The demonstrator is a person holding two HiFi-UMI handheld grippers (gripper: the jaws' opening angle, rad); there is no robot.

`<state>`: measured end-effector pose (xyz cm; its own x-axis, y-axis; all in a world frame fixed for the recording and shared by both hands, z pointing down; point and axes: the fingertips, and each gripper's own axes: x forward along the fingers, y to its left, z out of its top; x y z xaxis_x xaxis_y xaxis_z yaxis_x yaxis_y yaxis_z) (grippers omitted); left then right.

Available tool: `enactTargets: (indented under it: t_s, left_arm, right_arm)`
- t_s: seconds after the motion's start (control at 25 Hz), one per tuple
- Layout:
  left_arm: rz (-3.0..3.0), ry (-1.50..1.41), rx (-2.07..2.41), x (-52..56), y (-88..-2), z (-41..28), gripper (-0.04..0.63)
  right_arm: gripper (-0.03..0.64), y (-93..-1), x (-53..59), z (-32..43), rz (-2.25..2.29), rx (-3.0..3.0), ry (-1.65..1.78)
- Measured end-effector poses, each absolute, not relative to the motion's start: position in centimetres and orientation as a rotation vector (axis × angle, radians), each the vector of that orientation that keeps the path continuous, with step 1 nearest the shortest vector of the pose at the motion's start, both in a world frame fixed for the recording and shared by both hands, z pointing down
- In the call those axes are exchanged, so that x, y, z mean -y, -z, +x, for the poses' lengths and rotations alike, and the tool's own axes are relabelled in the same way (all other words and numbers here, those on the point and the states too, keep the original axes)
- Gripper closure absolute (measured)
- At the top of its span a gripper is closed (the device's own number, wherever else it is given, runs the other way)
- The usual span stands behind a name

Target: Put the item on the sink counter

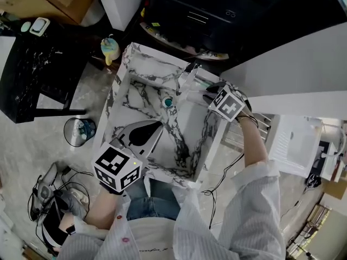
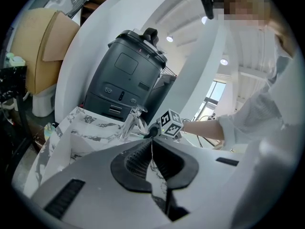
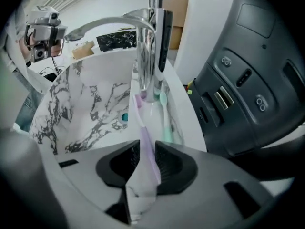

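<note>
head view: above, facing steeply down onto sink (image 1: 142, 93) | left gripper view: low at near rim, facing faucet (image 2: 129, 123) | right gripper view: close to faucet, looking along sink edge | shared: sink, faucet

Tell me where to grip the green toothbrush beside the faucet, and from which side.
Probably mid-handle, from above, jaws across its width: the green toothbrush lies flat along the sink counter, head at the faucet base, so that end looks blocked. The right gripper is shut on a lilac toothbrush.
</note>
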<state>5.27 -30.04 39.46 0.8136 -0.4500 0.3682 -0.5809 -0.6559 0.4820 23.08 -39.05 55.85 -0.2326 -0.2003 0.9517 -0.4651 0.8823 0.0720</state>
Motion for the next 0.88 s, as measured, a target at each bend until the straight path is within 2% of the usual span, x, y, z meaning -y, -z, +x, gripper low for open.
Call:
enactTargets:
  t_s: [0.36,0.48,0.88]
  left_arm:
    - [2.382,-0.247,0.763,29.8,-39.3,5.5,0.575]
    - [2.384,-0.250,0.759,29.3,-39.2,5.7,0.575]
    - [2.417,-0.230,0.792,28.0,-37.6,4.8,0.575]
  right_arm:
    - [0.530,-56.6,38.6,22.9,0.347,1.781,-0.342]
    - [0.560,-56.5,38.3,22.7,0.339,1.779,-0.321]
    - [0.565,-55.1,36.5,21.4,0.385,1.835,-0.327]
